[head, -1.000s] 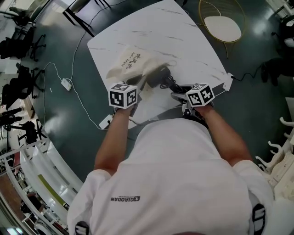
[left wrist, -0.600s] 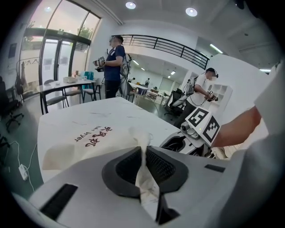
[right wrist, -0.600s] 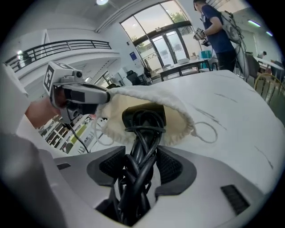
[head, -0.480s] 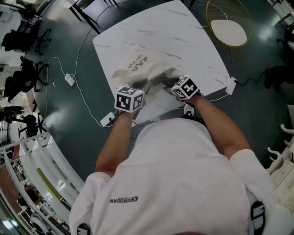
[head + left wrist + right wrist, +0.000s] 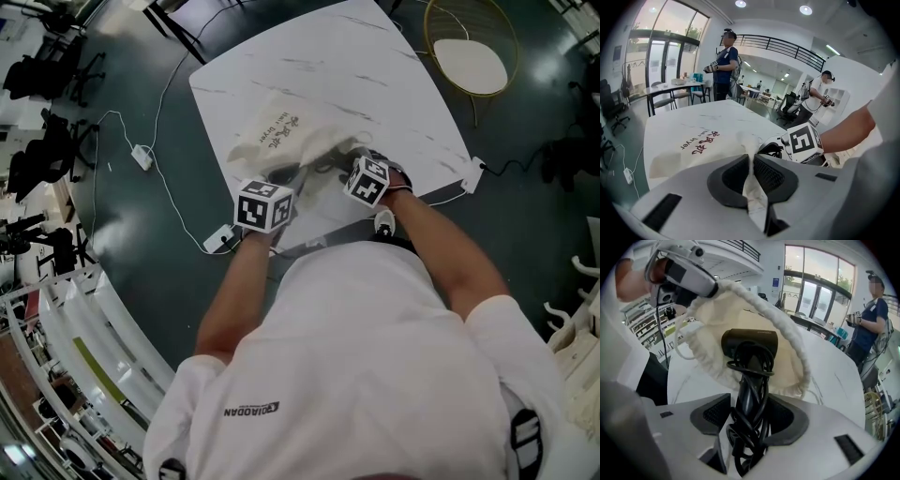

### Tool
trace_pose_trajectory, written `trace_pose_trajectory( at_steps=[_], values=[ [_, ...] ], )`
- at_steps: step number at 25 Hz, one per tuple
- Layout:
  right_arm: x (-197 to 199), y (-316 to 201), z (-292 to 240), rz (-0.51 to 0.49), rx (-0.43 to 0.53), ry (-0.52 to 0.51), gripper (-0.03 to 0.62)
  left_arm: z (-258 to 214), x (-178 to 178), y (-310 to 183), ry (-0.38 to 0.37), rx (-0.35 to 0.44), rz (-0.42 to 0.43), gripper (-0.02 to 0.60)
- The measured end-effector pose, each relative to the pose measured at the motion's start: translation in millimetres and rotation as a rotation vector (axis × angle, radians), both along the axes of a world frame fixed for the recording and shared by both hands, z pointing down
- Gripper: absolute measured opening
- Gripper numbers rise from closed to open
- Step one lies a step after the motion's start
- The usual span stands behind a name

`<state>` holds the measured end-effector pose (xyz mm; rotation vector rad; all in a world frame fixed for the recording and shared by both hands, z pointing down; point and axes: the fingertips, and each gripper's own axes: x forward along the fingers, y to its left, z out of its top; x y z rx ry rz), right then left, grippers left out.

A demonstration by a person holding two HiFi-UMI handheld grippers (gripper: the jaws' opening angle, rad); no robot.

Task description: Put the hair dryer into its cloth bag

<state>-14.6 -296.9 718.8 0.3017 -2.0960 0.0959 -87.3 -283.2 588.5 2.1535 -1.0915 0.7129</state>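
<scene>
right gripper (image 5: 750,400): jaws either side of black hair dryer (image 5: 750,344) handle, pads against cord (image 5: 746,437) wound round it, jaws just eased bit wider. dryer head sits right at open mouth of cream cloth bag (image 5: 790,357). left gripper (image 5: 711,286) top left, pinches bag rim, holds it up. bag on white marble table (image 5: 843,376). person (image 5: 871,315) stands far right, near glass doors (image 5: 811,296).

A white marble-veined table (image 5: 375,75) stands on a dark green floor (image 5: 131,272). A gold wire chair (image 5: 466,56) sits past its far right corner. Black office chairs (image 5: 37,89) stand to its left, and tall windows (image 5: 818,284) are behind it.
</scene>
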Motion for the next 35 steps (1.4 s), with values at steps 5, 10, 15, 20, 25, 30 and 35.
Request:
trace_pose_trajectory(
  at_steps=[5,10,15,20,25,30,35],
  values=[
    [3.1,2.8,-7.5,-0.053,0.09,-0.001,0.296,0.2,-1.4,-0.2,0.003,-0.002,-0.004,0.058],
    [35.1,11.9,-28.7,0.031,0.064,-0.1,0.299,1.1,0.4,-1.0,0.0,-0.005,0.0,0.058],
    [76.8,20.9,-14.9,0.124,0.013,-0.081,0.252,1.3,1.6,-1.5,-0.004,-0.003,0.003,0.058],
    [78.3,14.4,1.9,0.105,0.048,-0.026,0.173,3.4,3.3,-5.4,0.001,-0.004,0.002,0.058],
    [76.1,12.9,-3.0,0.13,0.023,-0.057,0.17,1.0,-0.2,-5.6,0.027,-0.013,-0.027,0.058],
    [73.5,15.0,-11.2,0.168,-0.017,-0.111,0.167,0.5,3.3,-4.5,0.036,-0.014,-0.029,0.058],
    [58.1,15.2,-21.4,0.186,-0.042,-0.187,0.164,2.8,10.5,-3.3,0.056,-0.021,-0.03,0.058]
  ],
)
